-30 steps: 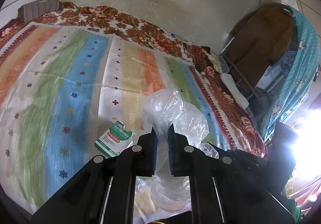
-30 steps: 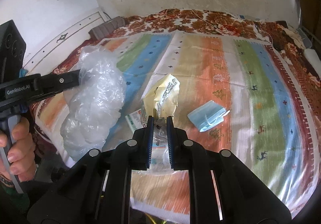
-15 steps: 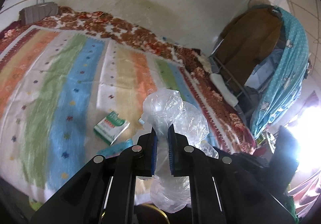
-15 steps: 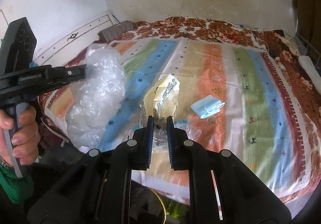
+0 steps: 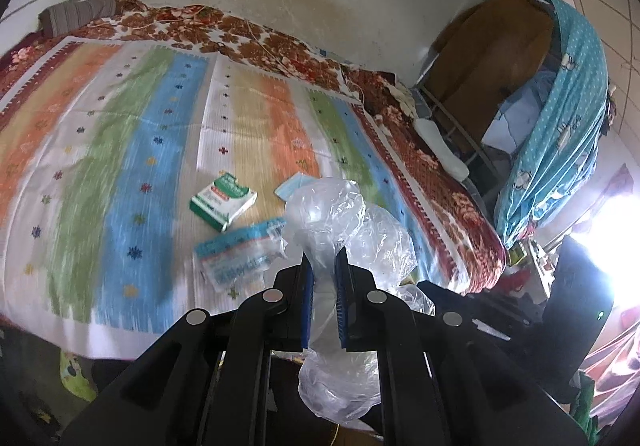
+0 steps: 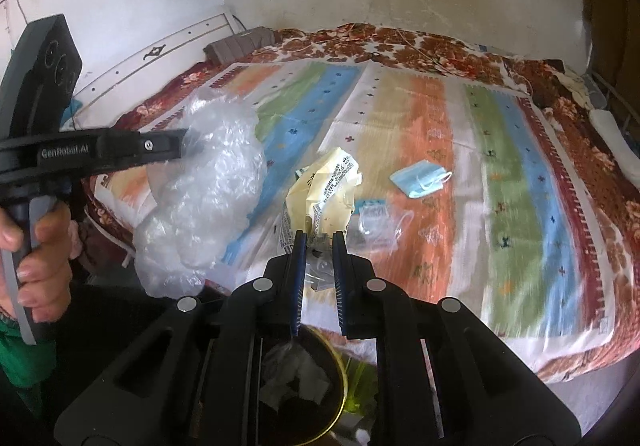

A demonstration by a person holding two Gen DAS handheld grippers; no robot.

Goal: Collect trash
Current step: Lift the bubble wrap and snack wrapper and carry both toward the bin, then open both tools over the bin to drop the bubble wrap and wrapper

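Bedroom, stained white wall, bed covered by a striped multicolour woven mat (image 5: pixel 132 150) over a red floral blanket. Both cameras have pulled back from the bed over the last second: the mat's near edge now shows in both views, and the floor below it is exposed.

Left gripper (image 5: pixel 323 266): fingers narrow, clamped on a crumpled clear plastic bag (image 5: pixel 332 218) that bulges above and hangs below the pads. In the right wrist view that same bag sits at 9 o'clock, carried out past the mat's edge, with a hand (image 6: pixel 38 246) on the handle.

Right gripper (image 6: pixel 318 246): fingers narrow, pinching a crumpled pale yellow printed wrapper (image 6: pixel 326 186) at its lower end. A dark round bin with a yellow rim (image 6: pixel 320 374), some trash already inside, has come into view at 6 o'clock, directly under the right gripper.

Judgement: both picks are done and the carry is about finished; release over the bin looks next, wrapper first since it is nearest above the opening.

Still on the mat in the left wrist view: green and white cardboard box (image 5: pixel 223 200) at 10 o'clock of the left gripper, flat clear packet with blue printing (image 5: pixel 240 252) just left of the bag, light blue face mask (image 6: pixel 420 180) at 1 o'clock of the right gripper. So more trips are needed.
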